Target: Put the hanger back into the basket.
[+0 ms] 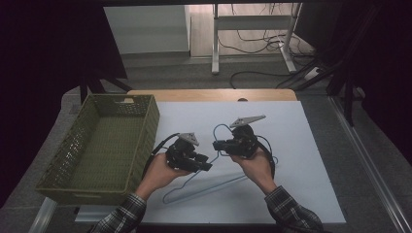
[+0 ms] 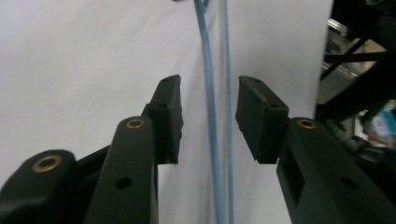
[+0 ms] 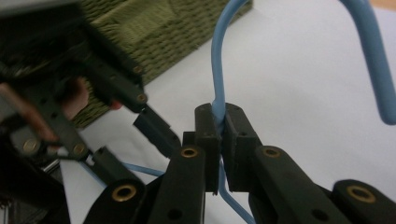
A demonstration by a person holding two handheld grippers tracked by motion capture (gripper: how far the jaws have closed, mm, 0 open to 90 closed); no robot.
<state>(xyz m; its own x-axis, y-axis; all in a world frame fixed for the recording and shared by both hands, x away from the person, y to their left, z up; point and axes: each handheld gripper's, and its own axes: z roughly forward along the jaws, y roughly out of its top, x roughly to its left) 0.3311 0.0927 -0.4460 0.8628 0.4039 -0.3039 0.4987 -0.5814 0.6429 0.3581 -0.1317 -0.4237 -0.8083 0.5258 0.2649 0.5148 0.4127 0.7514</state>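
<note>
A light blue wire hanger point(image 1: 204, 187) lies on the white board point(image 1: 301, 160), its hook toward the far side. My right gripper point(image 1: 216, 145) is shut on the hanger's neck just below the hook; in the right gripper view its jaws point(image 3: 221, 128) pinch the blue wire point(image 3: 217, 60). My left gripper point(image 1: 207, 165) is open beside it. In the left gripper view the hanger wires point(image 2: 208, 93) run between the open jaws point(image 2: 208, 116) without touching the pads point(image 2: 170, 112). The left gripper point(image 3: 133, 149) also shows at the left of the right gripper view.
An olive green mesh basket point(image 1: 141, 121) stands on the table's left side, seen too at the top left of the right gripper view point(image 3: 154, 32). The board's far edge meets a wooden table edge point(image 1: 209, 94). Cables and a desk frame point(image 1: 252, 29) lie on the floor beyond.
</note>
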